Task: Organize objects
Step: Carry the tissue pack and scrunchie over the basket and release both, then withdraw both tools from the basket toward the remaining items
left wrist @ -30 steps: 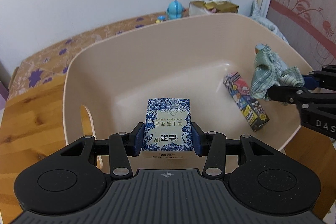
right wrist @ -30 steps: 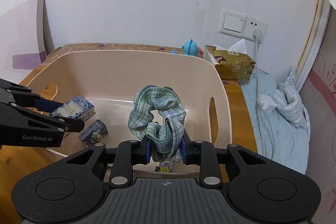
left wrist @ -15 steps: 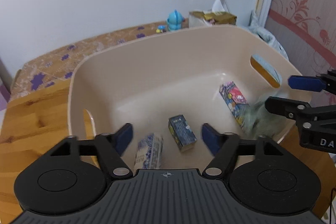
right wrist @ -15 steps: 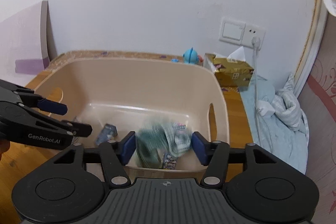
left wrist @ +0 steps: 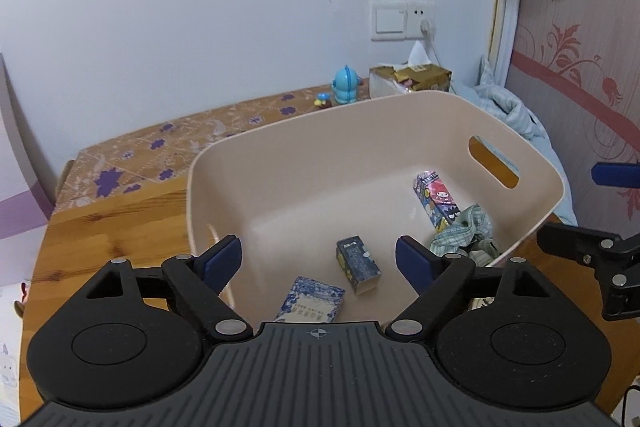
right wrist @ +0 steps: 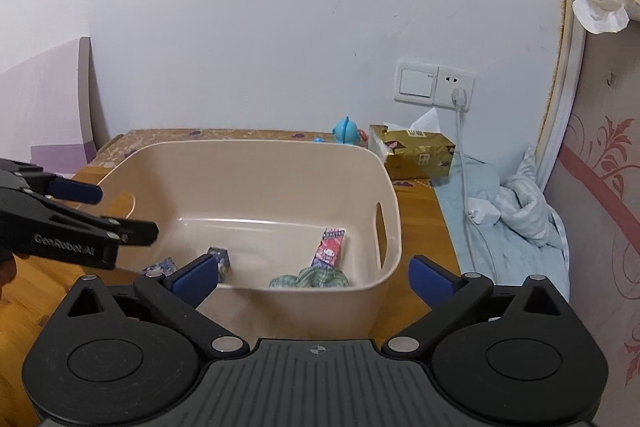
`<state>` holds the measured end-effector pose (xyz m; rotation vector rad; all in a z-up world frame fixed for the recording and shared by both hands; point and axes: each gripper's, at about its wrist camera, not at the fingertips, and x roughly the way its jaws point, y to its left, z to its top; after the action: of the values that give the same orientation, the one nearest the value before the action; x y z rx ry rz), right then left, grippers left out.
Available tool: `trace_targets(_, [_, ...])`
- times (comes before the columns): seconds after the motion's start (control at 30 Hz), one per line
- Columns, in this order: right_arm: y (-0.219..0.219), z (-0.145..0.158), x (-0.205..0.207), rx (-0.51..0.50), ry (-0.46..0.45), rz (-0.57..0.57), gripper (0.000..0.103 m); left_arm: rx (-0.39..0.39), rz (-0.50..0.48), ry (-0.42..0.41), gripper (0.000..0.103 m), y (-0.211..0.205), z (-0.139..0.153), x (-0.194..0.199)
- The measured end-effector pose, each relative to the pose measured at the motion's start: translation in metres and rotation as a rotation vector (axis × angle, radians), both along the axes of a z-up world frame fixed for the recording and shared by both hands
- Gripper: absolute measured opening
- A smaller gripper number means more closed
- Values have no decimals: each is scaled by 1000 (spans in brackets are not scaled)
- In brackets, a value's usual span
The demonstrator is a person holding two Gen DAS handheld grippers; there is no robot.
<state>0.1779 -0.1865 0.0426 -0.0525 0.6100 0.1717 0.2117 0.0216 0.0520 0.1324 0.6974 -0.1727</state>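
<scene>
Going left to right in the left wrist view: the wooden table fills the left side, with a patterned cloth running to the wall at upper left. The beige tub takes up the centre, its near rim just under the left gripper, whose jaws have just been opening and stand wide with nothing between the pads. On the tub floor, near the bottom centre, lies the blue-and-white box; just right of it is the small dark box, then the long cartoon box against the right wall, with the green plaid cloth bunched in the lower right corner, touching it. The middle of the floor is bare. The right gripper pokes in at the right edge.

The right wrist view adds a purple board on the far left. The right gripper sits above the near rim; its jaws have just been opening and are spread wide, empty. Only here do you see the gold tissue box whole, plus the cable and bedding right of the table edge.
</scene>
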Motion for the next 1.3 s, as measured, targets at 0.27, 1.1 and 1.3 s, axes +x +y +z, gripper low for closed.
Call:
trace_targets(0.27, [4,1,-22,-17,-7,10,103,-2,2,-28,88,11,5,-30])
trace_targets(1.1, [9,-38,-76,-31,113,37,103,-26,-16,45,89,14,-46,-102])
trace_targets(1.3, [9,-52,-83,-15,140,46,103,-2,-40,75,89,8,-61,-107])
